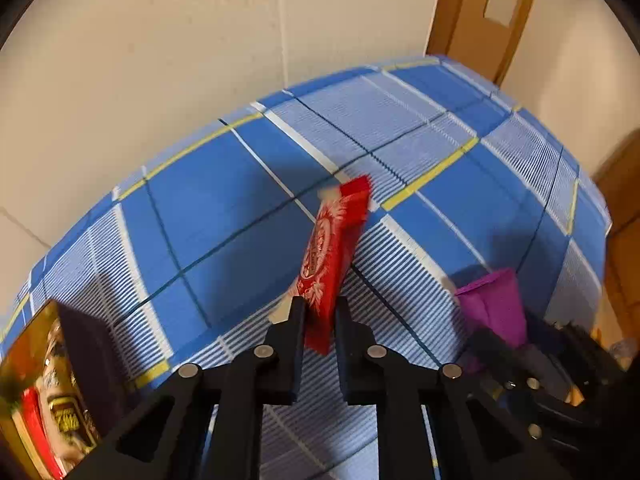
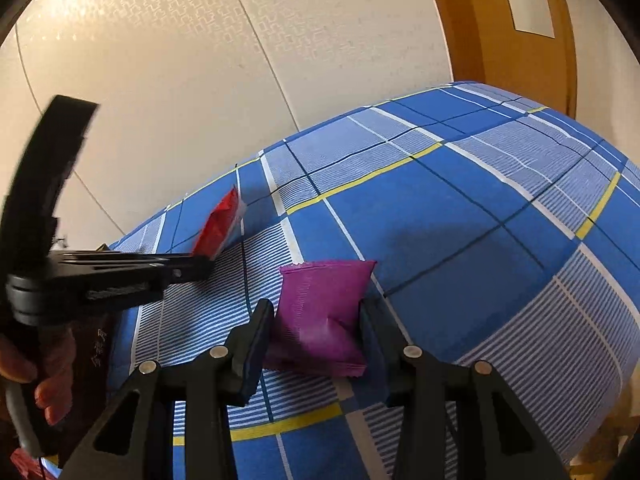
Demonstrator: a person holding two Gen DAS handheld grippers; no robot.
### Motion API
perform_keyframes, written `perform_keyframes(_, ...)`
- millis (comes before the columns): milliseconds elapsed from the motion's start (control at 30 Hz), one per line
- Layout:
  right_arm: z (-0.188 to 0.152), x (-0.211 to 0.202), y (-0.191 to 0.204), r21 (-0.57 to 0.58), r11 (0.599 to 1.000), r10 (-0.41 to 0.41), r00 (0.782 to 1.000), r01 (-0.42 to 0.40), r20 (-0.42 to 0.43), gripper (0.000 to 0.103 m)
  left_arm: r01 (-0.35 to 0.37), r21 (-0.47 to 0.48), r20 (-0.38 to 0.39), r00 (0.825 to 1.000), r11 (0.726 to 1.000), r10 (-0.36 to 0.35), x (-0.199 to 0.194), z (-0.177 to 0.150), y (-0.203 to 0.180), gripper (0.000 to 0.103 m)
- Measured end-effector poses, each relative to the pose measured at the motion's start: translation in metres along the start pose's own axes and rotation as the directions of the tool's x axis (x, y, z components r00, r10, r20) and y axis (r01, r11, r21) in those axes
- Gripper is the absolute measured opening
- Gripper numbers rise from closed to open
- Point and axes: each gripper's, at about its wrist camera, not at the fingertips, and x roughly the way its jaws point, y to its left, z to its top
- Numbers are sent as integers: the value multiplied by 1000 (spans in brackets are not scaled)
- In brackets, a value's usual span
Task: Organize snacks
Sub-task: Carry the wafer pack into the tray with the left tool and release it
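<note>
My left gripper (image 1: 319, 312) is shut on a long red snack packet (image 1: 334, 256) with white print, which sticks up and away from the jaws above the blue checked cloth (image 1: 224, 208). The right wrist view shows that same gripper (image 2: 202, 266) from the side, gripping the red packet (image 2: 218, 226) at its lower end. My right gripper (image 2: 316, 316) is shut on a purple snack pouch (image 2: 320, 312), its pads pressing the pouch's two sides just above the cloth. In the left wrist view the purple pouch (image 1: 494, 304) shows at the right.
A dark box (image 1: 52, 392) holding several wrapped snacks stands at the lower left of the left wrist view. A person's hand (image 2: 48, 364) holds the left gripper's handle. The blue checked cloth (image 2: 460, 220) ends at a pale wall, with a wooden door (image 2: 500, 20) behind.
</note>
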Motion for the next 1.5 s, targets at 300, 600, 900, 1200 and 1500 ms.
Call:
perform_keyframes(300, -12, -8, 7, -1, 999, -42, 999, 42, 16, 44, 82, -90, 77, 994, 993, -75, -51, -30, 13, 7)
perform_keyframes(600, -25, -17, 12, 7, 998, -56, 998, 56, 20, 44, 95, -56, 61, 994, 994, -92, -61, -73, 1, 7)
perform_keyframes(900, -28, -22, 13, 20, 999, -42, 999, 42, 18, 44, -20, -8, 40, 999, 1000, 20, -40, -85, -17, 30)
perform_keyframes(1200, -27, -22, 12, 18, 999, -33, 999, 33, 16, 44, -1, -94, 8, 1000, 996, 1, -16, -65, -17, 45)
perform_keyframes(1500, -26, -29, 8, 51, 998, -38, 999, 36, 38, 42, -4, -5, 85, 996, 1000, 4, -33, -78, -30, 27)
